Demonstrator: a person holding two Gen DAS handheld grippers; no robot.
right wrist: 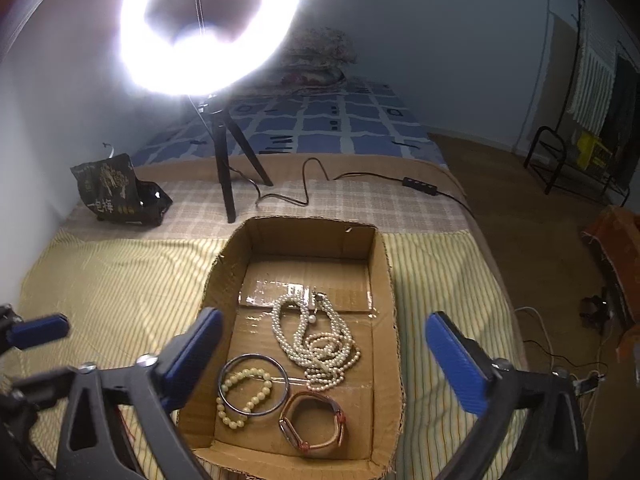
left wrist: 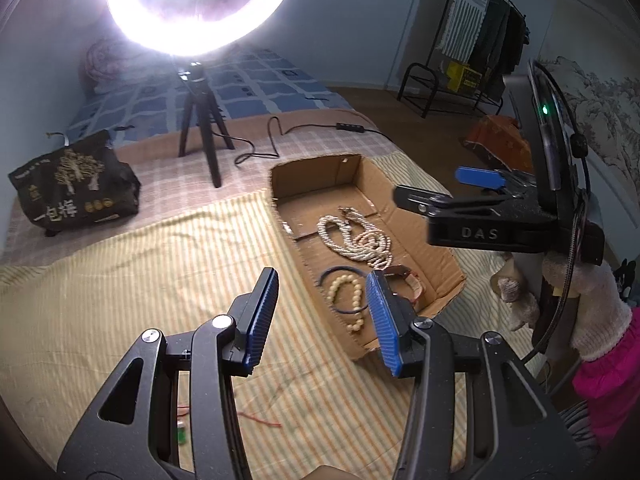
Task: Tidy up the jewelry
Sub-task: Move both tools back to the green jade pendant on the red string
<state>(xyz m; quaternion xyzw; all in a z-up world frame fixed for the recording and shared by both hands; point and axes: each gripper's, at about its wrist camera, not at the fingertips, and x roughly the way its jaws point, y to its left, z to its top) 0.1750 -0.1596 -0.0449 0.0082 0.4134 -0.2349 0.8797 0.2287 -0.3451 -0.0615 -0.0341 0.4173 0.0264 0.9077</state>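
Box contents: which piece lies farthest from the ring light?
The watch, rose-toned with a strap, lies at the cardboard box's near end; the beaded pieces lie farther in.

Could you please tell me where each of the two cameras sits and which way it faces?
Left wrist: on the left gripper, angled down over the striped cloth; shows its open jaws, the right gripper, a gloved hand.
Right wrist: on the right gripper, above the cardboard box; jaws wide open, a left gripper pad at the left edge.
Shared: box, pearl necklace, ring light.
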